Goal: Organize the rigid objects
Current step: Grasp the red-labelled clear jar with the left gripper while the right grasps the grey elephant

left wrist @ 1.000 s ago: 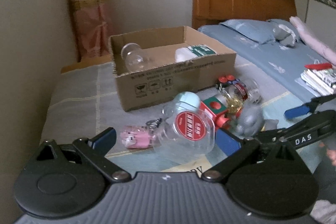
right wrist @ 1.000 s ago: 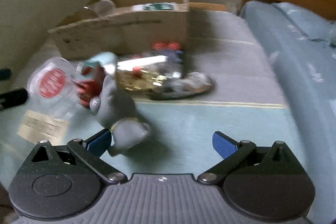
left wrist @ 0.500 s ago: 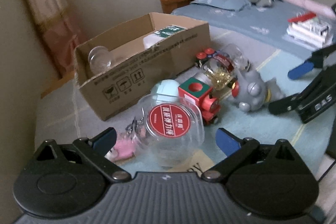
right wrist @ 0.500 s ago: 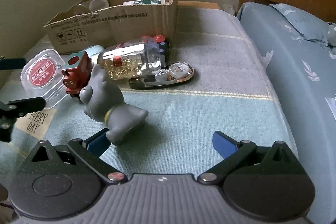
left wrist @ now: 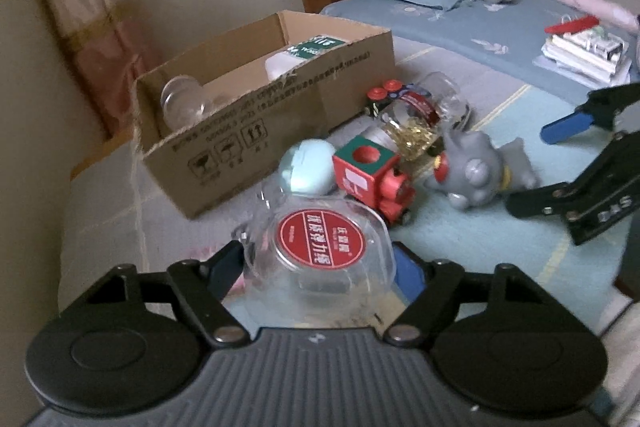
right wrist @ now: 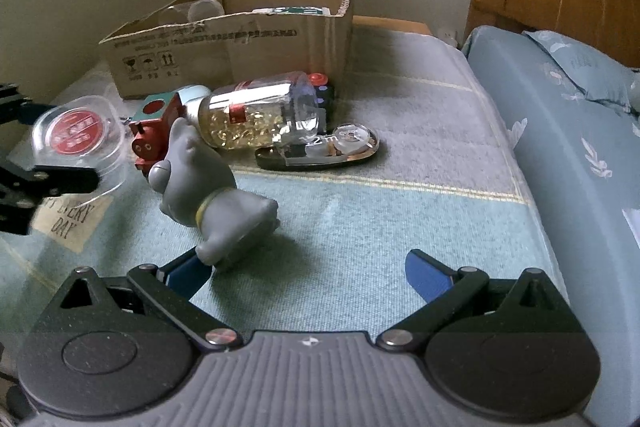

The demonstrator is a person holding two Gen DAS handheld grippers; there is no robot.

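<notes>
The clear plastic container (left wrist: 320, 267) with the red label is clamped between the fingers of the left gripper (left wrist: 318, 269), low at six o'clock of the left view. At one o'clock a toy train (left wrist: 372, 175) is seen, the cardboard box (left wrist: 260, 123) at eleven. The right gripper (right wrist: 308, 271) is held apart beside the grey figurine (right wrist: 212, 199).

Each tool has a ribbed grey housing flanked by two round black discs. Black linkage arms with silver pivot screws run forward to blue-padded fingers (right wrist: 426, 273). On the left tool (left wrist: 318, 269) the pads are darker. The right tool (right wrist: 302, 267), seen from the left wrist, carries white "DAS" lettering.
</notes>
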